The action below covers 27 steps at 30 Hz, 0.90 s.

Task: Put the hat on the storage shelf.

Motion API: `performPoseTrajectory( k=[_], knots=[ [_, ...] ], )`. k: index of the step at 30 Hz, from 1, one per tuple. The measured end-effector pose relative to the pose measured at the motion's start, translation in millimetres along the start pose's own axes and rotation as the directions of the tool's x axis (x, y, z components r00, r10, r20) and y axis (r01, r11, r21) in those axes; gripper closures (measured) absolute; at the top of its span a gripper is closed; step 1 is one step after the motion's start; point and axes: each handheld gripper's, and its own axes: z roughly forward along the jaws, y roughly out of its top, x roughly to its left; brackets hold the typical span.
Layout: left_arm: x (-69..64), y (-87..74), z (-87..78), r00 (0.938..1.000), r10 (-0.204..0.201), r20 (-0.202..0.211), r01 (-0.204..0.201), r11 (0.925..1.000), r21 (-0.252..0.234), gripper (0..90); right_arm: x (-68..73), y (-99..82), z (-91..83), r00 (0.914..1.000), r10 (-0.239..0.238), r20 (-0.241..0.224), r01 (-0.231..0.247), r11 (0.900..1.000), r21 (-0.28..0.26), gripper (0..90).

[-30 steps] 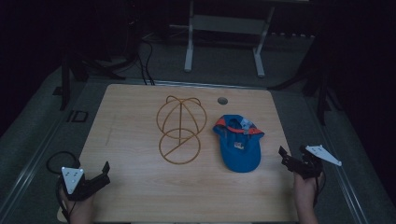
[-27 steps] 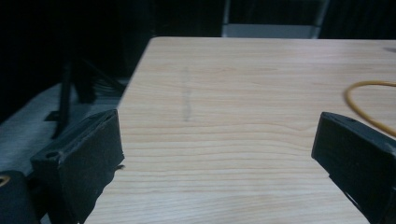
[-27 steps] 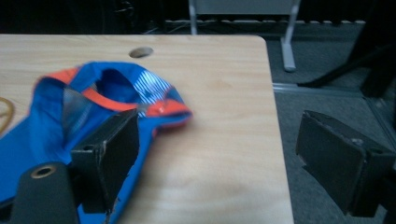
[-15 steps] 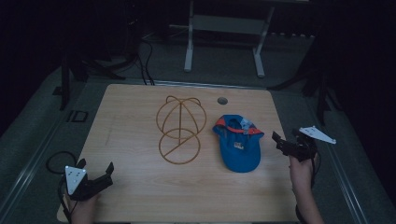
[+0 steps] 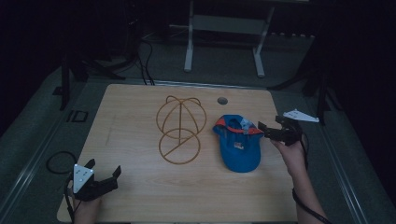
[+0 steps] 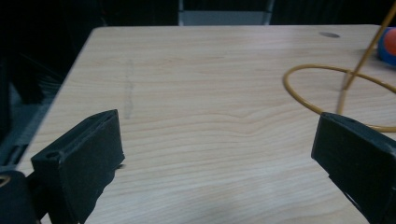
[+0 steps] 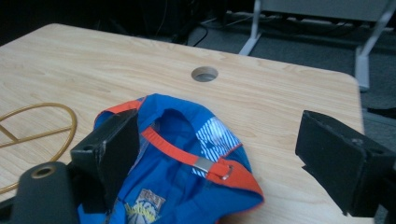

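We see the wooden table (image 5: 140, 121) | wire hat stand (image 5: 180, 128) at its middle | blue cap (image 5: 238, 144) lying just right of the stand | our right gripper (image 5: 270, 130) spread wide beside the cap's rear strap | left gripper (image 5: 103, 171) released, near corner

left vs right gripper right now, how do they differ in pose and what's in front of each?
The right gripper is held at the back edge of the blue cap, which lies partly between its jaws; the left gripper sits near the table's front left corner with only bare wood between its jaws. The left gripper stands well apart from the wire hat stand; the right gripper is close to its target. Both have their jaws spread wide and hold nothing.
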Motion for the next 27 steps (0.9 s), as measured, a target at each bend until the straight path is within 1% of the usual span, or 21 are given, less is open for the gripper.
performPoseTrajectory(
  k=[2, 4, 5, 7, 8, 10, 13, 16, 17, 18, 19, 23, 24, 25, 26, 27],
  knots=[
    [1.1, -0.2, 0.5, 0.9999, -0.007, 0.008, 0.007, 0.9999, 0.012, 2.4, 0.1, 2.7, 8.6, 0.9998, -0.004, -0.018, 0.004, 0.9998, 0.017, 13.9],
    [2.0, -0.7, 1.0, 0.9999, -0.009, 0.005, 0.009, 0.9998, 0.019, 2.4, 0.0, 4.0, 17.8, 0.9997, -0.011, -0.02, 0.012, 0.9993, 0.035, 14.2],
    [2.6, -0.7, 0.9, 0.9999, -0.012, 0.011, 0.012, 0.9997, 0.02, 2.4, -0.1, 4.1, 22.6, 0.9995, -0.018, -0.027, 0.019, 0.9988, 0.045, 15.3],
    [3.0, -0.5, 0.4, 0.9998, -0.017, 0.011, 0.017, 0.9997, 0.017, 2.4, 0.2, 4.0, 31.8, 0.9994, -0.024, -0.026, 0.026, 0.9974, 0.067, 15.4],
    [3.1, -0.4, 0.2, 0.9997, -0.019, 0.019, 0.018, 0.9997, 0.017, 2.4, 0.4, 3.7, 36.3, 0.9992, -0.027, -0.029, 0.029, 0.9967, 0.076, 15.4],
    [2.5, -0.1, 0.1, 0.9998, -0.014, 0.014, 0.014, 0.9998, 0.018, 2.4, 1.6, 3.2, 44.6, 0.9991, -0.037, -0.023, 0.039, 0.9949, 0.093, 15.8],
    [1.6, -0.2, 0.6, 0.9999, -0.006, 0.015, 0.006, 0.9997, 0.023, 2.4, 2.2, 2.4, 55.9, 0.9987, -0.038, -0.034, 0.042, 0.9925, 0.115, 19.2],
    [0.9, -0.4, 0.7, 0.9998, 0.0, 0.018, -0.001, 0.9997, 0.025, 2.4, 2.2, 2.1, 67.3, 0.9985, -0.033, -0.045, 0.039, 0.9888, 0.144, 19.1],
    [0.9, -0.4, 0.7, 0.9998, 0.0, 0.018, -0.001, 0.9997, 0.025, 2.4, 2.2, 2.1, 67.3, 0.9985, -0.033, -0.045, 0.039, 0.9888, 0.144, 19.1],
    [0.6, -0.4, 0.7, 0.9998, 0.002, 0.019, -0.003, 0.9997, 0.022, 2.4, 2.4, 2.0, 71.0, 0.9984, -0.04, -0.04, 0.046, 0.9873, 0.152, 19.2],
    [0.6, -0.4, 0.5, 0.9998, 0.003, 0.018, -0.003, 0.9997, 0.023, 2.4, 2.4, 1.6, 76.5, 0.9979, -0.047, -0.045, 0.054, 0.985, 0.164, 19.3],
    [1.0, -0.5, 0.5, 0.9997, 0.002, 0.024, -0.002, 0.9997, 0.023, 2.4, -0.3, -0.9, 90.9, 0.9987, -0.039, -0.032, 0.045, 0.9776, 0.206, 19.9],
    [1.0, -0.7, 0.5, 0.9998, 0.001, 0.022, -0.002, 0.9997, 0.023, 2.4, -1.7, -1.8, 94.1, 0.999, -0.034, -0.028, 0.039, 0.9762, 0.213, 21.4],
    [1.0, -0.7, 0.6, 0.9998, 0.0, 0.021, -0.001, 0.9997, 0.023, 2.4, -3.2, -3.0, 97.2, 0.9991, -0.025, -0.034, 0.032, 0.975, 0.22, 21.4],
    [1.0, -0.8, 0.8, 0.9997, -0.001, 0.024, 0.0, 0.9997, 0.024, 2.4, -4.1, -4.4, 100.5, 0.9994, -0.019, -0.029, 0.025, 0.9733, 0.228, 21.4],
    [0.8, -1.0, 0.9, 0.9999, 0.002, 0.017, -0.003, 0.9996, 0.027, 2.4, -5.0, -6.0, 103.7, 0.9996, -0.013, -0.026, 0.019, 0.9719, 0.235, 21.4]
  ],
)
